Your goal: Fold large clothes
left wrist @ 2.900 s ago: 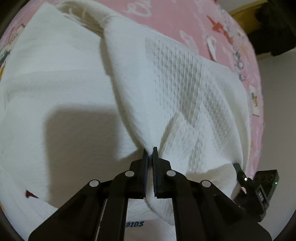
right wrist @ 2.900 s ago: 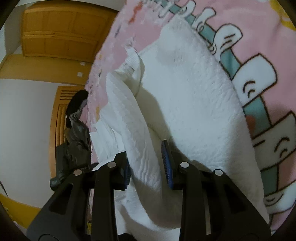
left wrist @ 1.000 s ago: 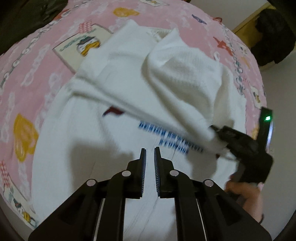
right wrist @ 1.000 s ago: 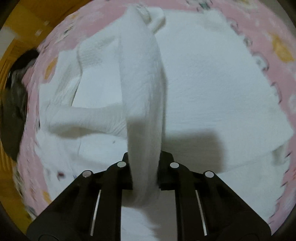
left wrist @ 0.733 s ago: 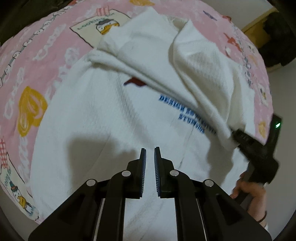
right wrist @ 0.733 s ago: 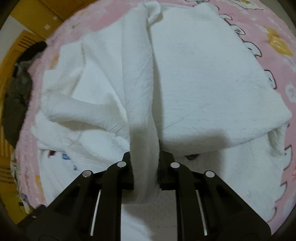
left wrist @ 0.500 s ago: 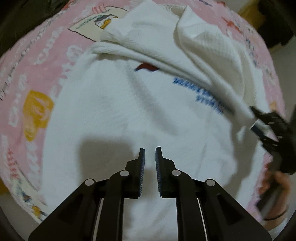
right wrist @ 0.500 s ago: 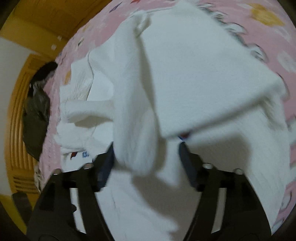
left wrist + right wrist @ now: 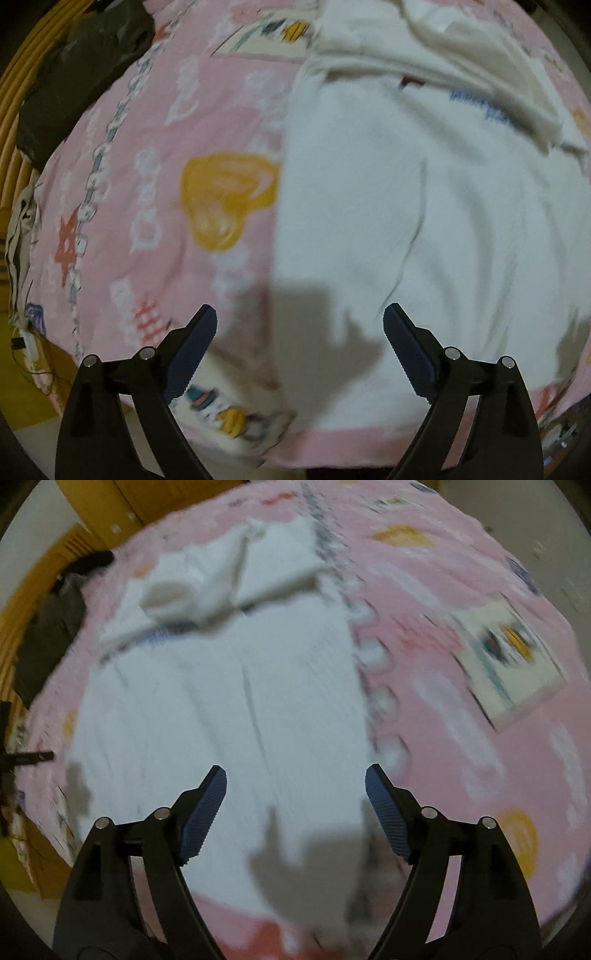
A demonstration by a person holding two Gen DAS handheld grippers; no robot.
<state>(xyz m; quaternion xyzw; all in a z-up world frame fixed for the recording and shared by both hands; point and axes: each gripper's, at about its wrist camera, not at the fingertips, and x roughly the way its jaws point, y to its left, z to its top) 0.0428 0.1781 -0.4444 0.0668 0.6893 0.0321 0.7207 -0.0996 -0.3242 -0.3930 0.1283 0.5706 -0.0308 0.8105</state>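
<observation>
A large white garment [image 9: 424, 221] with blue lettering lies spread on a pink patterned blanket [image 9: 166, 166]; its far part is bunched in folds [image 9: 480, 66]. In the right wrist view the garment [image 9: 229, 709] lies flat with a crumpled fold [image 9: 207, 587] at the far end. My left gripper [image 9: 300, 339] is open and empty above the garment's near left edge. My right gripper [image 9: 295, 797] is open and empty above the garment's near right part.
Dark clothes [image 9: 74, 66] lie at the bed's far left by a wooden frame [image 9: 11, 92]. In the right wrist view, dark clothes [image 9: 48, 635] lie at the left, wooden furniture [image 9: 122, 498] stands behind, and the blanket [image 9: 480, 664] stretches right.
Both grippers opened. The right gripper let go of the white sleeve, which now lies on the garment. Both grippers drew back toward the near edge of the bed.
</observation>
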